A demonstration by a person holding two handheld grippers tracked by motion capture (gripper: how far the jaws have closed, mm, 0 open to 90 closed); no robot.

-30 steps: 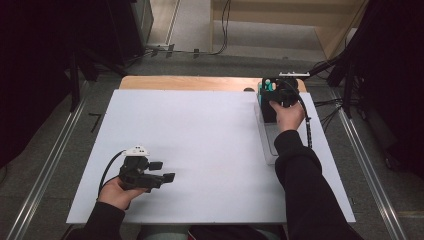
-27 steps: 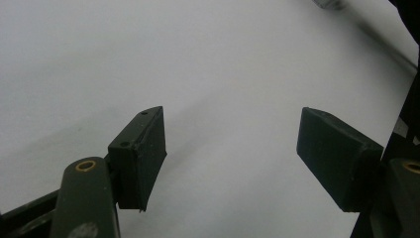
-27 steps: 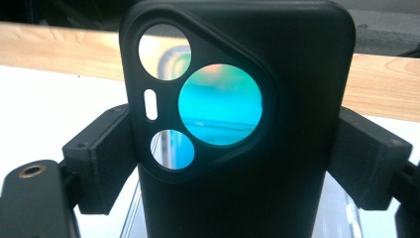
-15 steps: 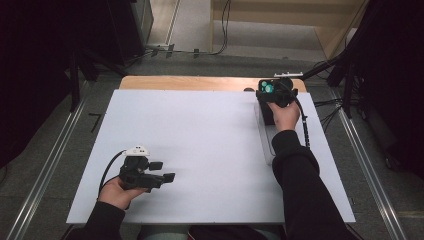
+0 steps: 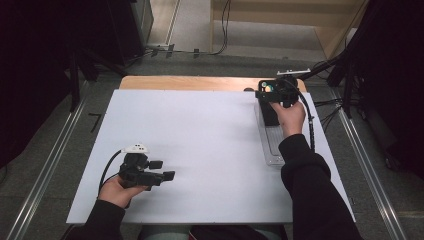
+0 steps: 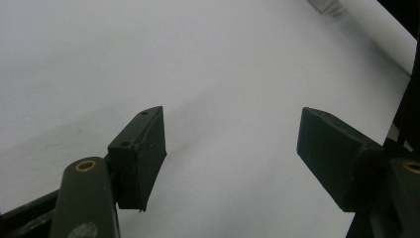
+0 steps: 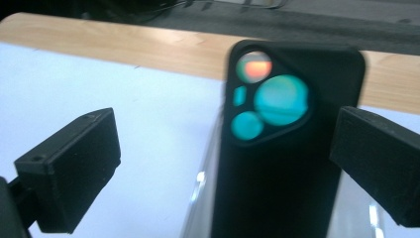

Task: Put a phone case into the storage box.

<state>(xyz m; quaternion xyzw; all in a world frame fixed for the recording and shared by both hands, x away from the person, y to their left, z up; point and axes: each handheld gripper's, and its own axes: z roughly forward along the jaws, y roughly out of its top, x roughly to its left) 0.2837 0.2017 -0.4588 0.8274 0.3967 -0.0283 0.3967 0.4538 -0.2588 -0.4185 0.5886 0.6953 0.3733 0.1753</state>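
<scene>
Since a second ago, the right gripper (image 5: 272,95) has lifted a little at the counter's (image 5: 200,150) far right corner, and its fingers (image 7: 69,168) have just been opening; they stand wide apart with the black phone (image 7: 282,148) between them, unpressed. That phone rests in a clear tray (image 5: 272,150). Near the front edge, the left gripper (image 5: 162,177) stays put, fingers (image 6: 141,153) apart over bare counter.

The person's left hand (image 5: 116,191) holds the left gripper (image 5: 167,176) low and level with its jaws wide apart, while the right arm stretches far forward, its hand (image 5: 289,118) holding the right gripper (image 5: 264,93), whose jaws have just been opening wide.
</scene>
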